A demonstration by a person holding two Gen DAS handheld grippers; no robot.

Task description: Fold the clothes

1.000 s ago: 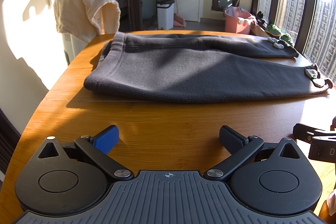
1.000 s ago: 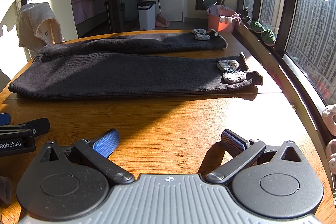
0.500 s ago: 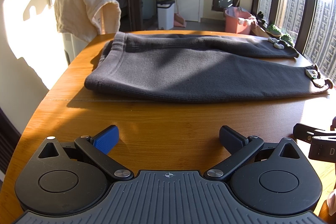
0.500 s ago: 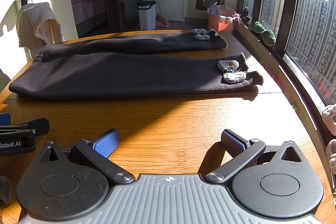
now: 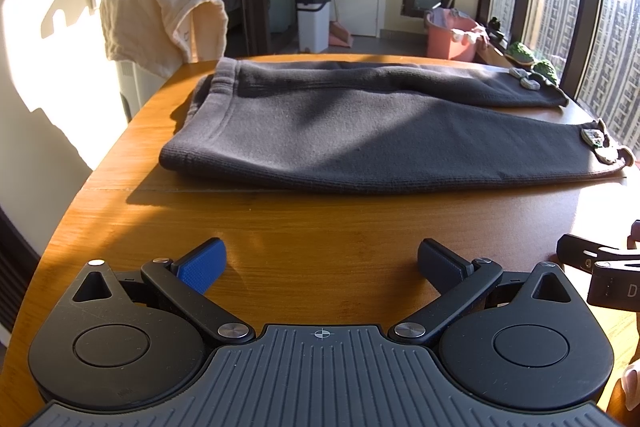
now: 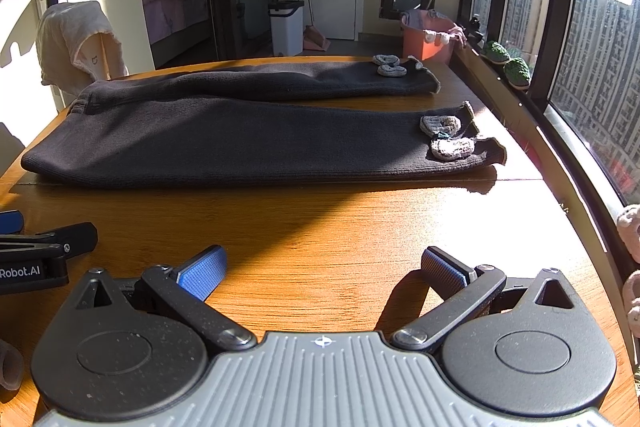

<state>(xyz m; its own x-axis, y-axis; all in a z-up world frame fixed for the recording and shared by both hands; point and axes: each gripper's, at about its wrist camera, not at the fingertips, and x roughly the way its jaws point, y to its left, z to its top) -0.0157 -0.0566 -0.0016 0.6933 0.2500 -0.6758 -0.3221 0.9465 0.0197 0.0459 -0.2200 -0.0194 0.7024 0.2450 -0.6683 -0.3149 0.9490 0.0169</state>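
Dark grey knitted trousers (image 5: 360, 131) lie flat across the far half of the round orange-brown wooden table (image 5: 320, 227). The waistband is at the left end, and the two legs run to the right, side by side and slightly apart. Small grey crocheted patches (image 6: 446, 137) sit near the cuff of the near leg; a similar pair sits on the far leg's cuff.

Left gripper (image 5: 320, 263) is low over the near table edge, jaws spread wide with nothing between them, blue pads facing inward. Well short of the trousers.

Right gripper (image 6: 322, 267) is alongside it in the same posture: jaws wide, nothing held, over bare wood in a sunlit patch. Each gripper's tip shows at the edge of the other's view.

Behind the table's left end a cream towel (image 5: 160, 15) is draped over a white appliance. White lidded bin (image 6: 286, 27) and pink plastic tub (image 6: 426, 35) stand on the floor beyond.
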